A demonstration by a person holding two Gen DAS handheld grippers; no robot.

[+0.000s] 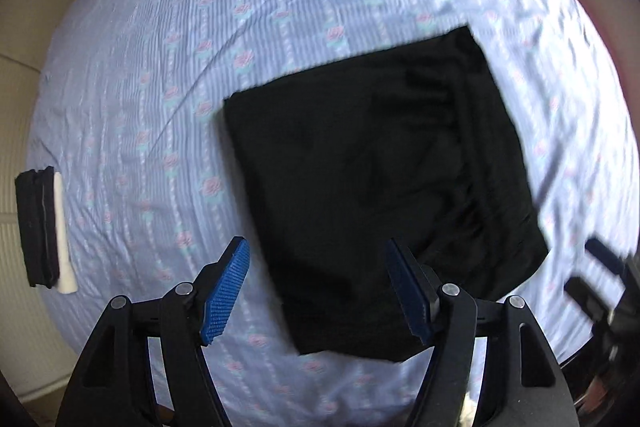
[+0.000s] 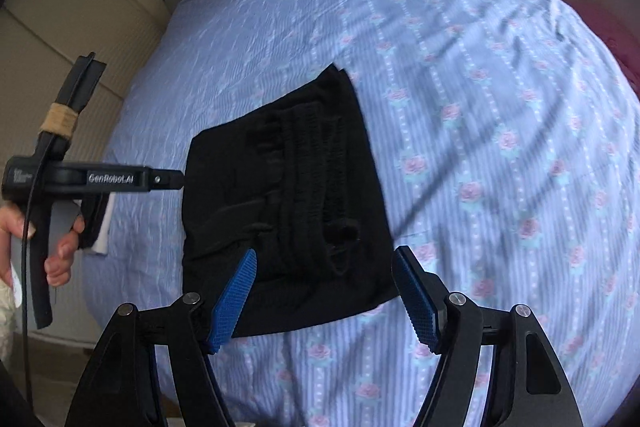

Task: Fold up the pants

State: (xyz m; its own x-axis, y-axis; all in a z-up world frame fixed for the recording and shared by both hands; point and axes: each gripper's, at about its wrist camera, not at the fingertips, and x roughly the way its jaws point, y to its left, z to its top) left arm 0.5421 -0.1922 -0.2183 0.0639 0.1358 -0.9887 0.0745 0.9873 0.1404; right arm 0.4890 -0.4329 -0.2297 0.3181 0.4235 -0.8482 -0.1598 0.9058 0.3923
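Black pants (image 1: 380, 179) lie folded into a squarish bundle on the bed, with the elastic waistband showing on top in the right wrist view (image 2: 288, 211). My left gripper (image 1: 320, 291) is open and empty, hovering above the bundle's near edge. My right gripper (image 2: 326, 295) is open and empty, hovering above the bundle's near right corner. The left gripper's body (image 2: 80, 179), held in a hand, shows at the left of the right wrist view. The right gripper shows blurred at the right edge of the left wrist view (image 1: 600, 283).
The bed has a light blue sheet with pink roses (image 1: 200, 87), also in the right wrist view (image 2: 500, 147). A small stack of folded black and white cloth (image 1: 44, 227) lies at the bed's left edge. Beige floor and wall lie beyond.
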